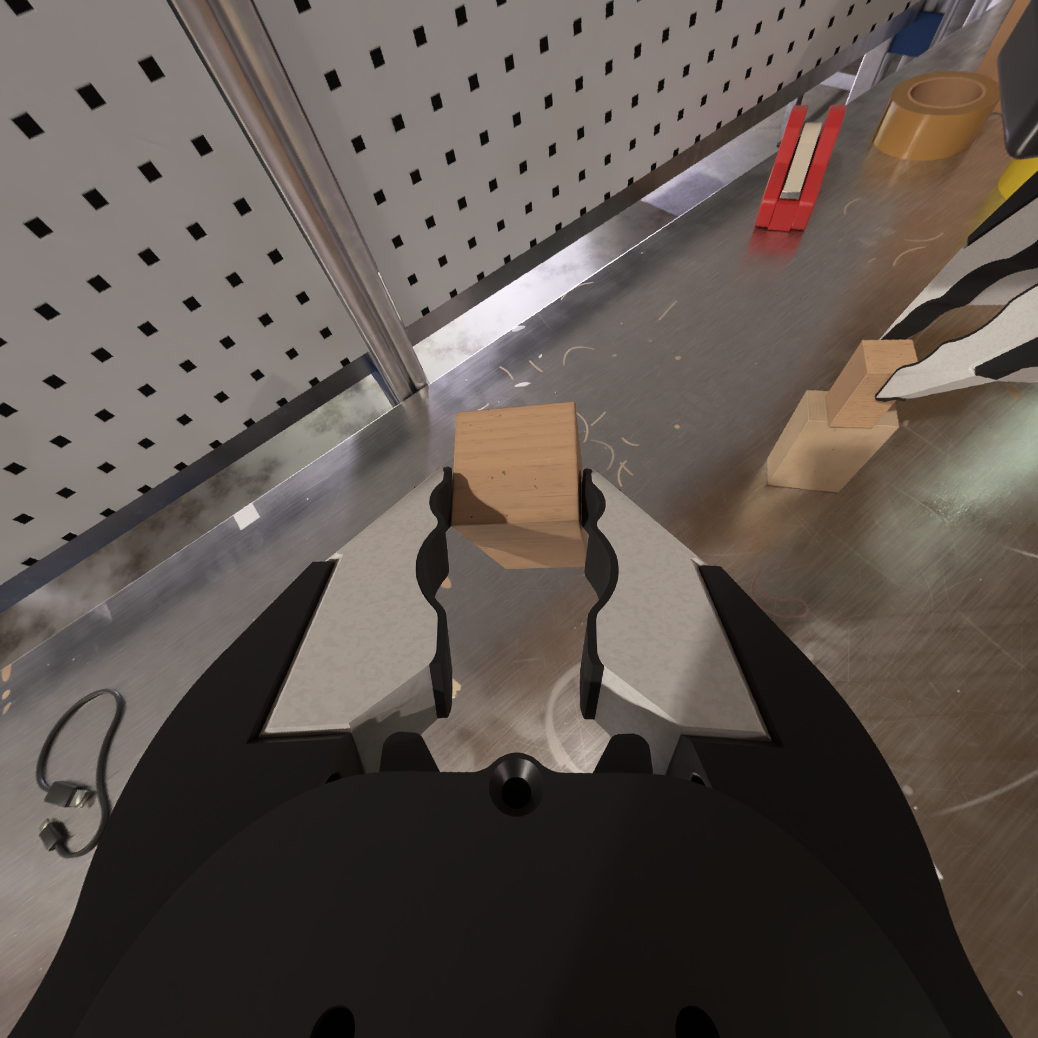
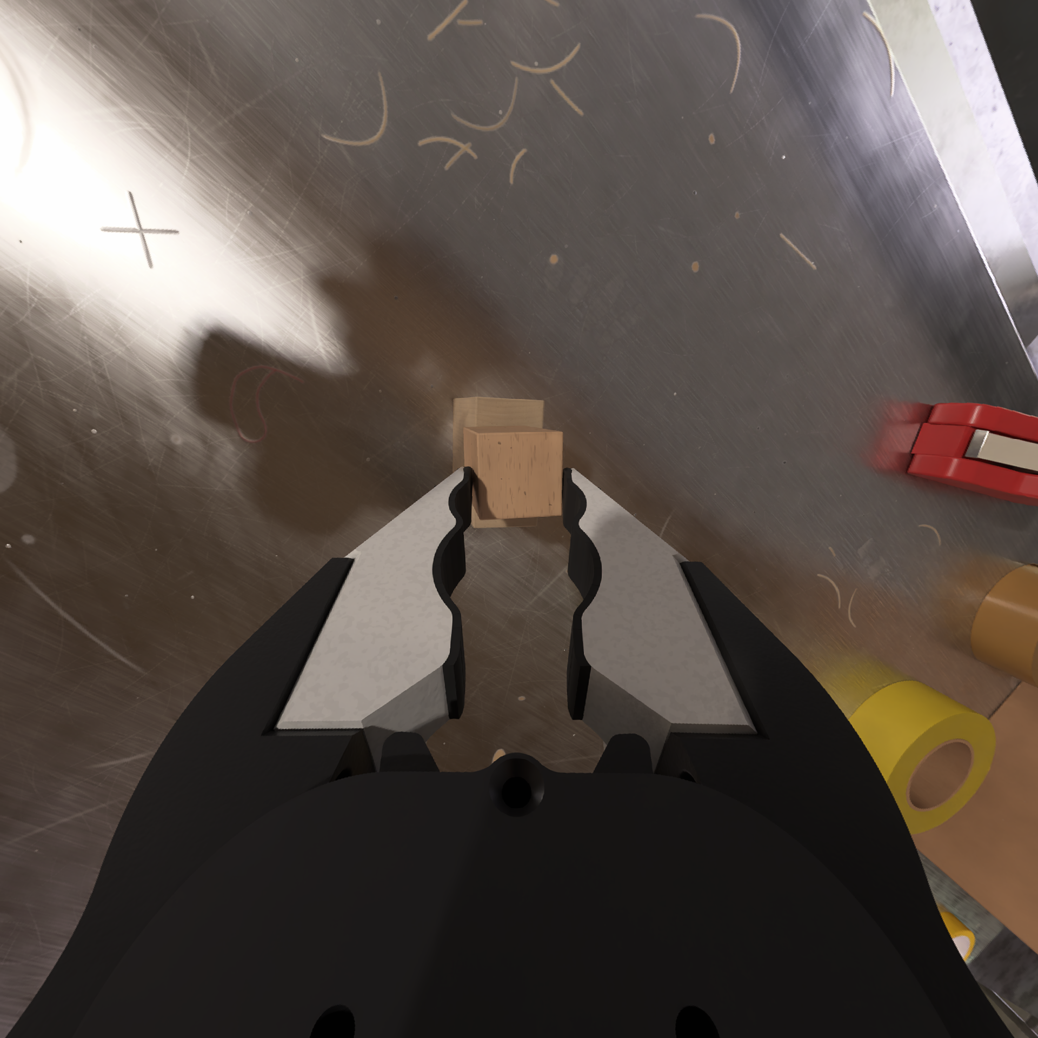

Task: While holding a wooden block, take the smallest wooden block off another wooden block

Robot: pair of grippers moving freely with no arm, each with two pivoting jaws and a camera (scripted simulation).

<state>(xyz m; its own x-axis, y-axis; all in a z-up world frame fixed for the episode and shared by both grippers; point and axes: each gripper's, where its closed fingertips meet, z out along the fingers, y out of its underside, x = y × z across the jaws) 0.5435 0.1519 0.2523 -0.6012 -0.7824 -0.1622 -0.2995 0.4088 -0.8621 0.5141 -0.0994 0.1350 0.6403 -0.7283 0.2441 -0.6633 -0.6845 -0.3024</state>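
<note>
My left gripper (image 1: 517, 497) is shut on a brown wooden cube (image 1: 514, 455) and holds it above the scratched metal bench (image 1: 842, 618). To its right, the smallest wooden block (image 1: 862, 387) stands on a paler, larger wooden block (image 1: 809, 458). My right gripper (image 1: 887, 372) reaches in from the right, one finger on each side of it. In the right wrist view the small block (image 2: 519, 477) sits between the tips of my right gripper (image 2: 515, 484), which is closed onto its sides. The pale block (image 2: 500, 413) shows behind and under it. I cannot tell whether the small block is lifted.
A red utility knife (image 1: 786, 168) (image 2: 977, 455) and a brown tape roll (image 1: 932, 112) (image 2: 1011, 629) lie beyond the blocks. A yellow tape roll (image 2: 932, 764) lies on cardboard. A pegboard wall (image 1: 168, 224) with a metal post (image 1: 314, 224) bounds the bench. A black cable (image 1: 73, 769) lies at the left.
</note>
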